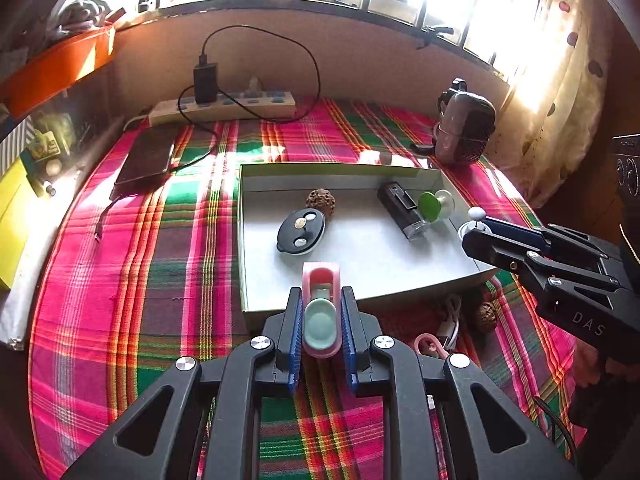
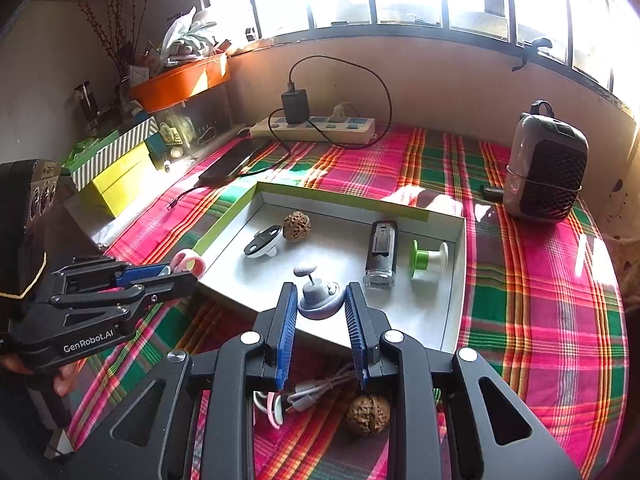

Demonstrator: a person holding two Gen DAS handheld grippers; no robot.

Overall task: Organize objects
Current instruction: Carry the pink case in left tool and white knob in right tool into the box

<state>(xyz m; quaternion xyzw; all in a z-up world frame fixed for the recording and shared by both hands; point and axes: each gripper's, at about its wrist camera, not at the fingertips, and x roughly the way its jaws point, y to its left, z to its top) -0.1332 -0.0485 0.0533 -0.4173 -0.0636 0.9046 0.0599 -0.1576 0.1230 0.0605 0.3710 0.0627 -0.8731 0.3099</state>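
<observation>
A shallow white box (image 1: 360,276) (image 2: 452,320) sits on the plaid cloth. In it lie a black round gadget (image 1: 301,231) (image 2: 264,241), a walnut (image 1: 320,200) (image 2: 297,225), a black rectangular device (image 1: 402,210) (image 2: 382,252) and a green-and-white spool (image 1: 435,205) (image 2: 428,258). My left gripper (image 1: 321,322) (image 2: 176,270) is shut on a pink and mint oblong object (image 1: 321,312) over the box's near edge. My right gripper (image 2: 321,306) (image 1: 474,230) is shut on a grey joystick-like knob (image 2: 318,294) over the box's right side.
Outside the box near its front corner lie a second walnut (image 2: 368,415) (image 1: 486,316), a coiled white cable (image 2: 316,394) and a pink ring (image 1: 430,344). A phone (image 1: 146,162), a power strip (image 1: 224,108) and a small heater (image 2: 546,168) stand further back.
</observation>
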